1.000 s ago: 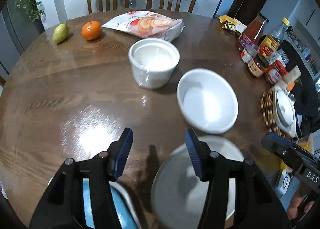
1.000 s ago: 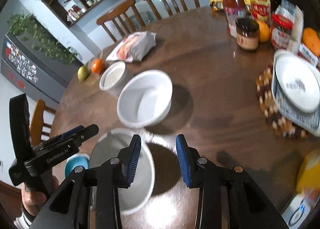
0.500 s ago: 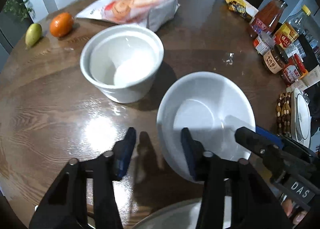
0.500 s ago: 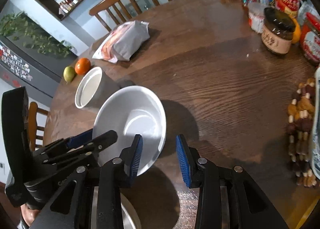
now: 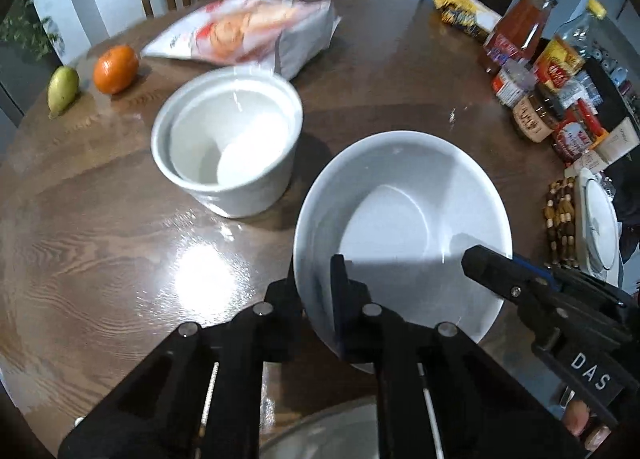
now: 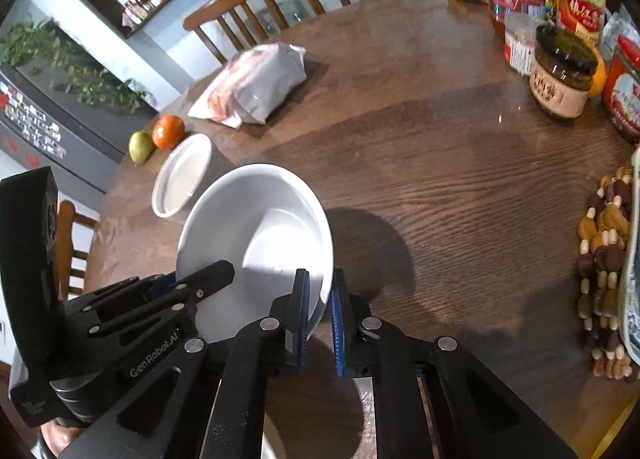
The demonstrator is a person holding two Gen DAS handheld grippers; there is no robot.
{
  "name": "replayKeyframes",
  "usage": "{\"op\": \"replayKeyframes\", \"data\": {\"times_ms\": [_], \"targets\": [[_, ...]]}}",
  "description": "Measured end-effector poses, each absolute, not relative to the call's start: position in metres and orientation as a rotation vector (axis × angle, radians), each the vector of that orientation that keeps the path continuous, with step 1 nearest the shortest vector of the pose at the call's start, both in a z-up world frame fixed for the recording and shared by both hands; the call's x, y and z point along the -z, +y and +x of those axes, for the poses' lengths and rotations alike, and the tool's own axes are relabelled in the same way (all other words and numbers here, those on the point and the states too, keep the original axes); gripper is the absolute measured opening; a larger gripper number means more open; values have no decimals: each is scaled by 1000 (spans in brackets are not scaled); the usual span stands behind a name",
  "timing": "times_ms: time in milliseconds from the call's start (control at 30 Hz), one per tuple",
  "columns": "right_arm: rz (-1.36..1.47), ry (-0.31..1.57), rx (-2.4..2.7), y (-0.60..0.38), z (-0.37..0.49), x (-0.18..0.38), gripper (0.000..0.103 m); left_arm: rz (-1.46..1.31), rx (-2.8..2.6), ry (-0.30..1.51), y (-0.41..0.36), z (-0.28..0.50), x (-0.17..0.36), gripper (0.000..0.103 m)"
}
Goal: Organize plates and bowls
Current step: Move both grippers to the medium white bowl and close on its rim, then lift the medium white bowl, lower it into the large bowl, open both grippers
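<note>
At the near edge of the round wooden table (image 6: 460, 163), a wide white bowl (image 5: 404, 219) is pinched on its rim from two sides. The left gripper (image 5: 318, 299) has one finger inside the bowl and one outside, its jaws closing on the near rim; the right gripper (image 6: 320, 299) clamps the rim on the opposite side the same way. Gripping at two points looks meant to keep the bowl level for a lift, probably toward stacking. Beyond the bowl, just apart from it, stands a deep white crock (image 5: 228, 147); farther past that lie a snack bag (image 5: 248, 31), an orange (image 5: 115, 69) and a pear (image 5: 62, 89). To the bowl's right sit jars and bottles (image 6: 560, 71). Compared with a second ago, both pairs of jaws stood spread and clear of the bowl; they have since moved up to it and narrowed onto the rim.
</note>
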State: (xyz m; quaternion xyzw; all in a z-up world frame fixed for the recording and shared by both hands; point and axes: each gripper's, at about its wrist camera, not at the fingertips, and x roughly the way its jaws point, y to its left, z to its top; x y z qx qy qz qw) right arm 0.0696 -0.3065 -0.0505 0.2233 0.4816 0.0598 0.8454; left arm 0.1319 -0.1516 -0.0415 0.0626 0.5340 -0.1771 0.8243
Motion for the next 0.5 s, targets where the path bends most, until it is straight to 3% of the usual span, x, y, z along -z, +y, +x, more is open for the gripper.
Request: {"op": "replayKeyframes", "data": {"times_ms": [233,500], "targets": [[450,901,-123,-301,37,7,11,145,407,1008,-142,103,-3,11],[457,883,-129,-287,-9,-11,11,160,440,984,-132,61,-12,11]]}}
